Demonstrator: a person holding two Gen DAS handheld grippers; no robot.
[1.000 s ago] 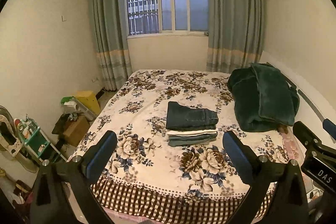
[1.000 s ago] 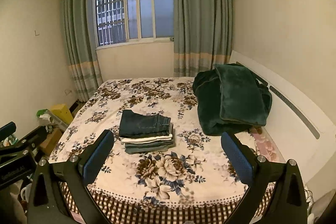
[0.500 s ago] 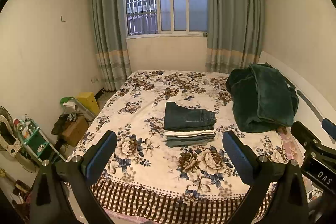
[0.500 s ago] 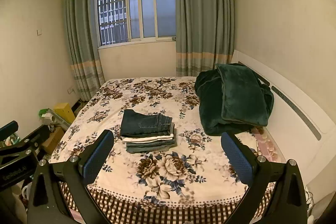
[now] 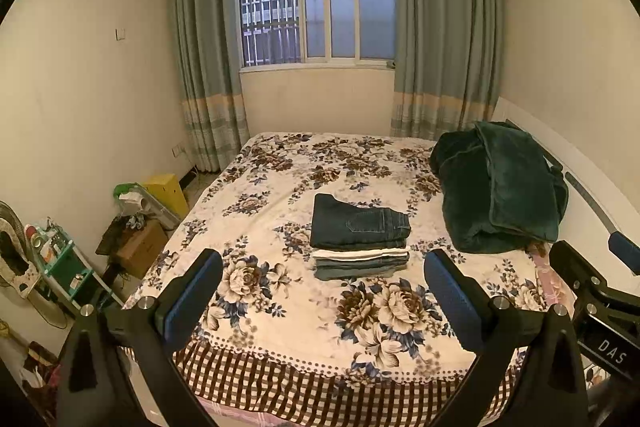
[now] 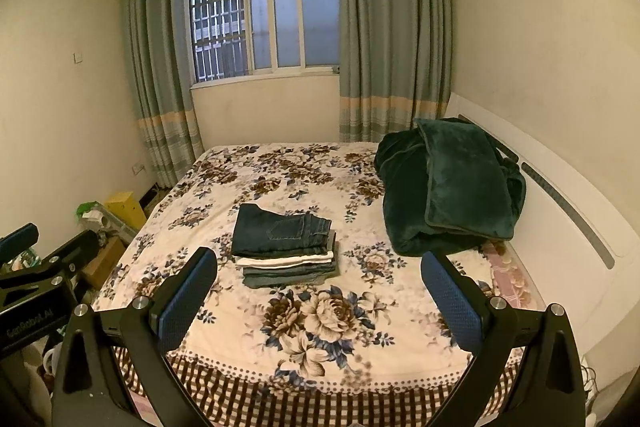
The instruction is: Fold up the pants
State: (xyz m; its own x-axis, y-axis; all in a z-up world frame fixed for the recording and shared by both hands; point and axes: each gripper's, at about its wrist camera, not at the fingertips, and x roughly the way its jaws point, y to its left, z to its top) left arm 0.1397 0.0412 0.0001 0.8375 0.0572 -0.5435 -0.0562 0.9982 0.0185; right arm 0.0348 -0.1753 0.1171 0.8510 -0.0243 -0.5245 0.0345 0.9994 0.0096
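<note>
With both the left gripper (image 5: pixel 323 291) and right gripper (image 6: pixel 319 289) spread empty, I judge the folded pants (image 5: pixel 359 227), frame center, soft but heavy, best pinched at the waistband.

1. A bed (image 5: pixel 280 307) is covered by a floral spread with a checked border.
2. A dark green blanket (image 5: pixel 500 187) is piled at the bed's right side, against a white headboard (image 6: pixel 568 227).
3. A barred window (image 5: pixel 316 3) is flanked by grey-green curtains (image 5: pixel 436 27).
4. A yellow box (image 5: pixel 168 191), a cardboard box (image 5: pixel 140 247) and a teal rack (image 5: pixel 64 267) are seen on the floor left of the bed.
</note>
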